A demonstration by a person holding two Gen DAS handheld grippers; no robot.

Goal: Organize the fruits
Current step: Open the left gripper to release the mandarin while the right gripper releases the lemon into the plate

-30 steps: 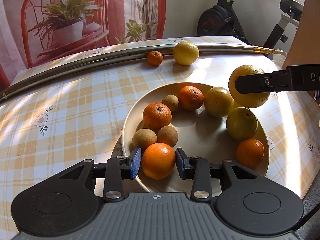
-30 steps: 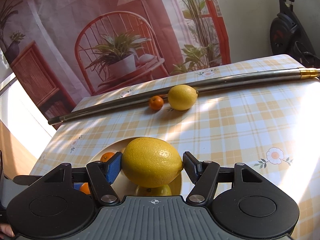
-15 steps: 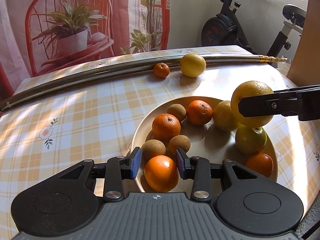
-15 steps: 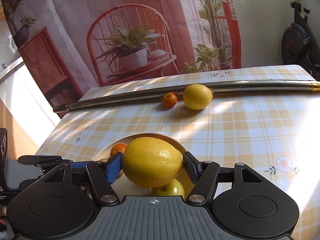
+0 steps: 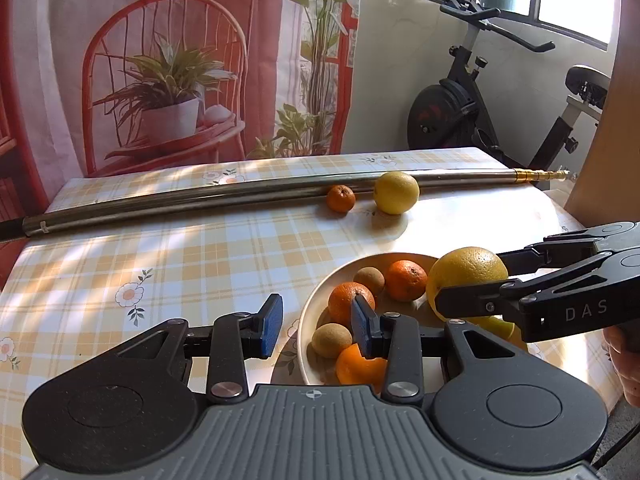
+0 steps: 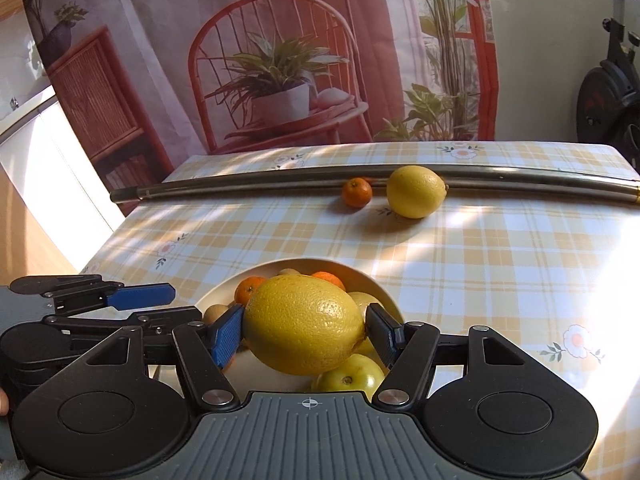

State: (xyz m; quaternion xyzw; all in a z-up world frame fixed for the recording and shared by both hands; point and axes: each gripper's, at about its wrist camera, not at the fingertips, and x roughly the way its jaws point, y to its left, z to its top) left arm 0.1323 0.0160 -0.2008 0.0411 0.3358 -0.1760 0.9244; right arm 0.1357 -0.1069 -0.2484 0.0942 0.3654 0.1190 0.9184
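Pinched in the right gripper (image 6: 305, 334), across its fat middle: a big yellow lemon (image 6: 304, 320), up in the air just over the plate (image 5: 384, 257). Looks heavy for a fruit, round and firm, with a bumpy, shiny skin. Likely to slip or roll, so best to grip at the widest part, pads flat on both sides, not near the pointy ends. No need to squeeze hard; easy to bruise that way. Left gripper (image 5: 316, 326): spread open, holding nothing, low by the near edge of the plate. On the plate: oranges, small brown fruits and a green-yellow fruit (image 6: 348, 378) right under the big lemon. Good to set it down softly, to keep from knocking the others and making them roll. Far off beside the metal pole (image 5: 160, 200): a second lemon (image 5: 396, 193) and a small orange (image 5: 340, 198), on the checked cloth. Round too, so likely to roll if bumped; best to come from above and close on the middle.
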